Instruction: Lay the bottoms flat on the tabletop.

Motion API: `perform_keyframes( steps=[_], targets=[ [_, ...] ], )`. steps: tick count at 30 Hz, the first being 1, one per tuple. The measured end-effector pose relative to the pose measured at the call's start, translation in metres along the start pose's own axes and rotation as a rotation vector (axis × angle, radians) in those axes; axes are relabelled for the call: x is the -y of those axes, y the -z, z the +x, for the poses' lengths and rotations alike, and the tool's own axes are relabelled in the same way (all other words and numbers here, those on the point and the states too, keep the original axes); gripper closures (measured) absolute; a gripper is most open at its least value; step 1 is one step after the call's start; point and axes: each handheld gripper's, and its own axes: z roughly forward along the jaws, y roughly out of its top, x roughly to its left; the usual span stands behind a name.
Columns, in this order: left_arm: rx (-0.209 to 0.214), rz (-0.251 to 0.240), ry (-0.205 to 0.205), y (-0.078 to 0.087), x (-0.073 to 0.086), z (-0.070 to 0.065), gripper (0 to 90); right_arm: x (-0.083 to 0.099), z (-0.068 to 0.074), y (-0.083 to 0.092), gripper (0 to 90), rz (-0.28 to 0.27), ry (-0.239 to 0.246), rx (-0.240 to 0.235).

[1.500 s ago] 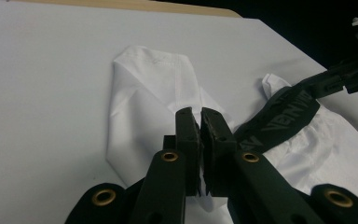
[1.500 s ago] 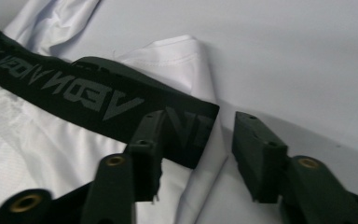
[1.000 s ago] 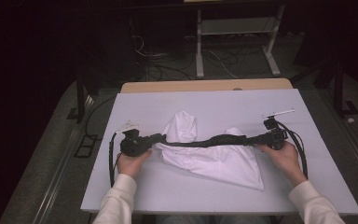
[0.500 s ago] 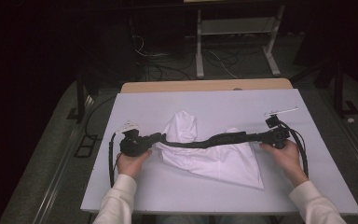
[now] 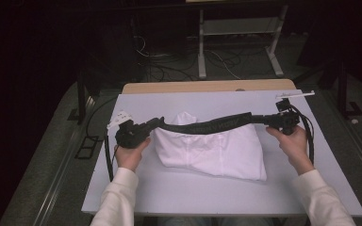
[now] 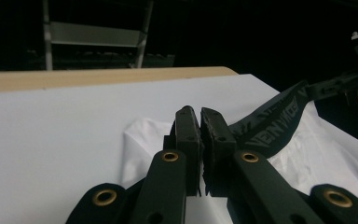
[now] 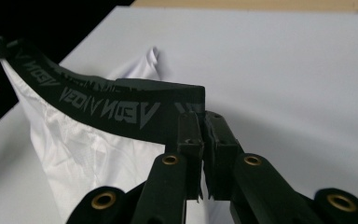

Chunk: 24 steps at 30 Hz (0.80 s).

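A white garment [image 5: 217,153] with a black lettered waistband [image 5: 212,126] lies in the middle of the white table [image 5: 169,188]. The band is stretched between both grippers and held a little above the cloth. My left gripper [image 5: 156,123] is shut on the band's left end; in the left gripper view its jaws [image 6: 199,116] pinch the band [image 6: 272,126] over the white fabric [image 6: 149,140]. My right gripper [image 5: 268,120] is shut on the right end; the right gripper view shows the jaws [image 7: 200,122] clamping the band [image 7: 102,107], with cloth [image 7: 84,149] hanging below.
A wooden strip [image 5: 207,87] borders the table's far edge. Beyond it, on the dark floor, stand a metal frame [image 5: 238,28] and loose cables [image 5: 169,66]. Bare white table surface lies in front of the garment and on both sides of it.
Both hands have risen a little, lifting the waistband off the table. The garment's upper edge has come up with it, and the band arches more between the grippers.
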Motion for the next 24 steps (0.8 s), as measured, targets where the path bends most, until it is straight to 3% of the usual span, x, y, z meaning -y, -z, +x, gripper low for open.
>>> perform_keyframes(
  steps=[5, 13, 18, 24],
  targets=[
    [-0.012, -0.043, -0.03, -0.002, -0.026, 0.002, 85.7, -0.032, 0.001, 0.001, 84.9, -0.016, 0.01, 0.016],
    [-0.046, -0.065, -0.11, -0.022, -0.072, 0.008, 85.7, -0.074, -0.002, 0.003, 84.9, -0.05, 0.018, 0.05],
    [-0.082, -0.094, -0.116, -0.047, -0.091, 0.021, 85.7, -0.096, -0.014, -0.002, 84.9, -0.078, 0.017, 0.07],
    [-0.122, -0.074, -0.116, -0.084, -0.101, 0.036, 85.7, -0.114, -0.032, -0.016, 84.9, -0.096, 0.005, 0.114]
  ],
)
